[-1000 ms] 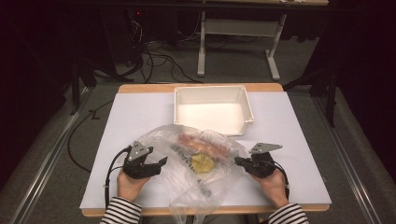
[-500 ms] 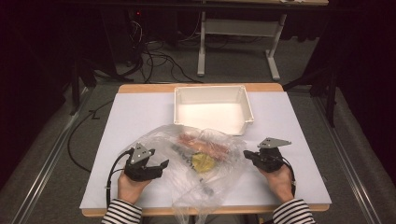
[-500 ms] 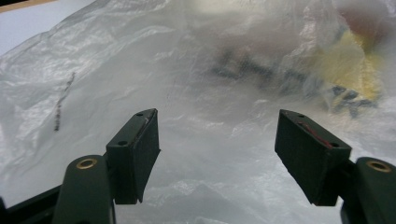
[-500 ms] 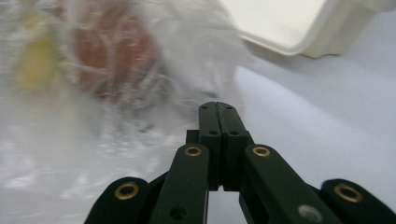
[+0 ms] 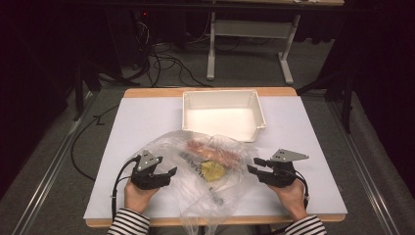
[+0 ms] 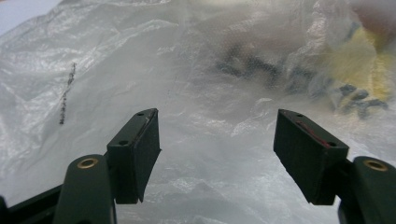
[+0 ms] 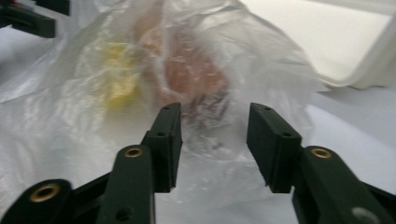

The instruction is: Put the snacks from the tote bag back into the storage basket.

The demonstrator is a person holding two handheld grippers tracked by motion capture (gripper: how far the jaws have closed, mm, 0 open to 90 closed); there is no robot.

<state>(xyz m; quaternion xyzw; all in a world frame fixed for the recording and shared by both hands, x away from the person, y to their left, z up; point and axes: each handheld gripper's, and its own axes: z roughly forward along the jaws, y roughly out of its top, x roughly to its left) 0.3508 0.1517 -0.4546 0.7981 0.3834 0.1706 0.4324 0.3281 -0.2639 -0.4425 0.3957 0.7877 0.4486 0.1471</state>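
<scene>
Near the table's front edge lies a clear plastic bag point(image 5: 205, 171) w/ a yellow item point(image 5: 212, 170) and pinkish food point(image 5: 215, 149) inside, just short of the white bin point(image 5: 222, 115). Left gripper point(image 5: 169, 172) sits at the bag's left side, jaws wide, film between them but not pinched. Right gripper point(image 5: 253, 165) at the bag's right edge: jaws have just been opening, now about half-wide, nothing clamped. Looks like the regrasp step, prob. before emptying the bag. Next move needs both grippers to close on loose film, not the contents.
</scene>
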